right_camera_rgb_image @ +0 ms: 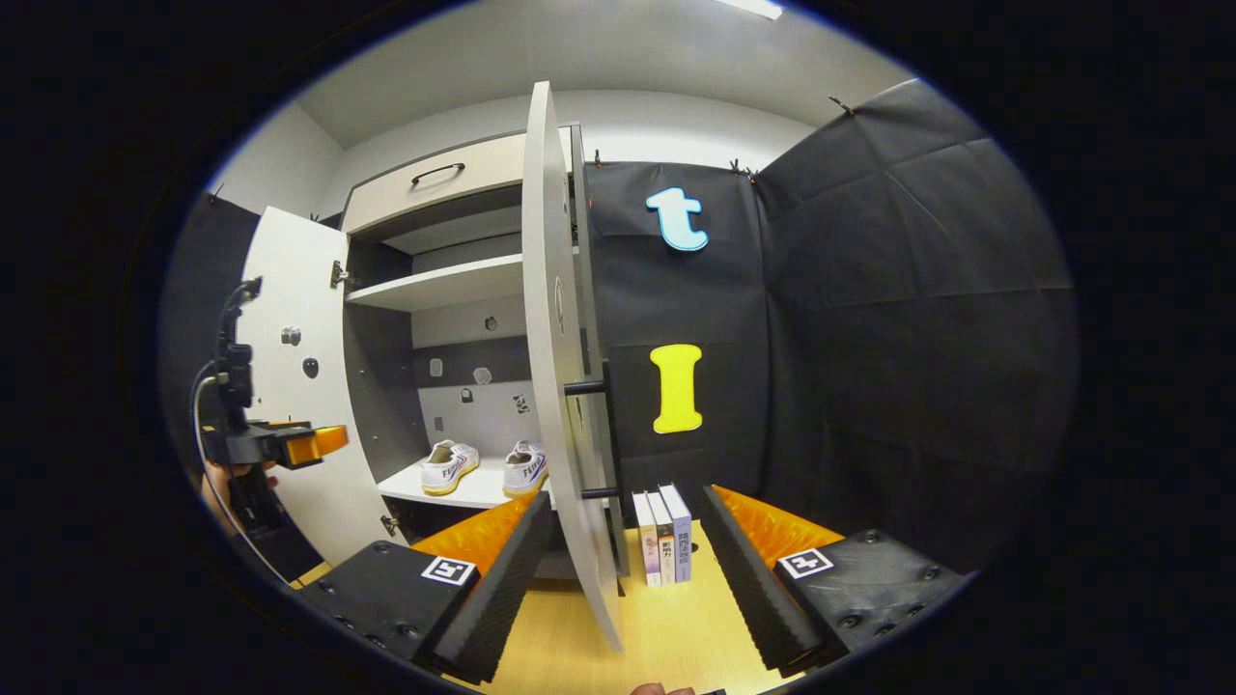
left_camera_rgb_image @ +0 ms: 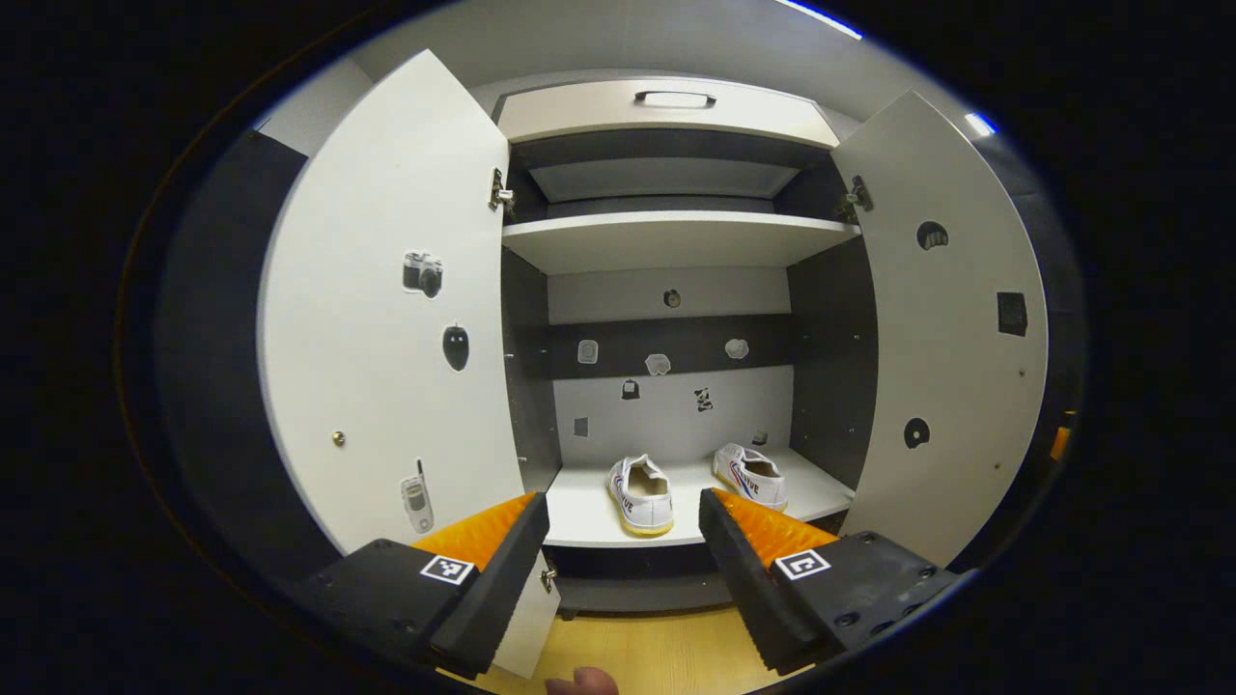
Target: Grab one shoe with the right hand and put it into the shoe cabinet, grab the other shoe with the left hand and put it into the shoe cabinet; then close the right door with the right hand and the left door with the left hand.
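Note:
Two white shoes stand on the lower shelf [left_camera_rgb_image: 579,516] of the open shoe cabinet: one [left_camera_rgb_image: 642,494] near the front middle, the other [left_camera_rgb_image: 750,475] further back to the right. The same pair [right_camera_rgb_image: 449,466] [right_camera_rgb_image: 526,467] appears in the right gripper view. My left gripper [left_camera_rgb_image: 623,541] is open, facing the cabinet from a short way back, holding nothing. The left door [left_camera_rgb_image: 386,319] and right door [left_camera_rgb_image: 941,328] both stand wide open. My right gripper [right_camera_rgb_image: 623,541] is open, with the right door's edge [right_camera_rgb_image: 560,386] between its fingers' line of sight. The left gripper [right_camera_rgb_image: 290,439] appears at the left.
An upper shelf [left_camera_rgb_image: 676,236] and a drawer with a handle [left_camera_rgb_image: 674,98] sit above. Three books [right_camera_rgb_image: 662,536] stand on the wooden floor [right_camera_rgb_image: 666,627] beside the cabinet, against the black cloth wall. A black bar handle [right_camera_rgb_image: 589,388] is on the right door's outer face.

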A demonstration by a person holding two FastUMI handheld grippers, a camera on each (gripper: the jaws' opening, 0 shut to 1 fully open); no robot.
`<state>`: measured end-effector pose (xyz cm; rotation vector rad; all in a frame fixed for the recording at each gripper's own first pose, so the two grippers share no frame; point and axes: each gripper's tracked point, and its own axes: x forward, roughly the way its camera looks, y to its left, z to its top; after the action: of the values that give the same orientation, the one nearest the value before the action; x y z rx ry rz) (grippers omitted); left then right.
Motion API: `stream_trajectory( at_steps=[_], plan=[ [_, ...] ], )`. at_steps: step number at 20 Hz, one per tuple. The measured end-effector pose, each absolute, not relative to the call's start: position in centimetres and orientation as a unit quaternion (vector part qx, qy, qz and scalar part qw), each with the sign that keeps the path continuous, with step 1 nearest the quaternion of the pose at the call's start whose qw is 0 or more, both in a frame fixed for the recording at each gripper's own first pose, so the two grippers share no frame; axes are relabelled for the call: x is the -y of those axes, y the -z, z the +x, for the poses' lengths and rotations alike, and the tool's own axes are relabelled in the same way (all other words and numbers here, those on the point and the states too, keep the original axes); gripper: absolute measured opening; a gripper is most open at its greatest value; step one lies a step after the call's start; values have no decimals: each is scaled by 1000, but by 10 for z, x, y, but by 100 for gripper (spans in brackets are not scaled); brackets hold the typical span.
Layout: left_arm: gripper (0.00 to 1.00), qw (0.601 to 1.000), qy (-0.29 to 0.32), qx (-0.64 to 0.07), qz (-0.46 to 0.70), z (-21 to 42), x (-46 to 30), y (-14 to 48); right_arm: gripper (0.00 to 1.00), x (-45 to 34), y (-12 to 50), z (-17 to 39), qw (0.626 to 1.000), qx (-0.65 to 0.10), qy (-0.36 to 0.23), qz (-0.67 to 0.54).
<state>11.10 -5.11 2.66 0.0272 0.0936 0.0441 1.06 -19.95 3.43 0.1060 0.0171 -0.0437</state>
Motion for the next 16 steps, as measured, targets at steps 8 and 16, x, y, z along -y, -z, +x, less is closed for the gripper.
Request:
stream_trajectory(
  at_steps=[8,16],
  plan=[
    [97,999,-26,-32,20,47,38,-32,98,242,-53,51,998,14,61,19],
    [97,999,-26,-44,20,11,26,-20,98,252,-48,94,996,10,82,16]
  ],
)
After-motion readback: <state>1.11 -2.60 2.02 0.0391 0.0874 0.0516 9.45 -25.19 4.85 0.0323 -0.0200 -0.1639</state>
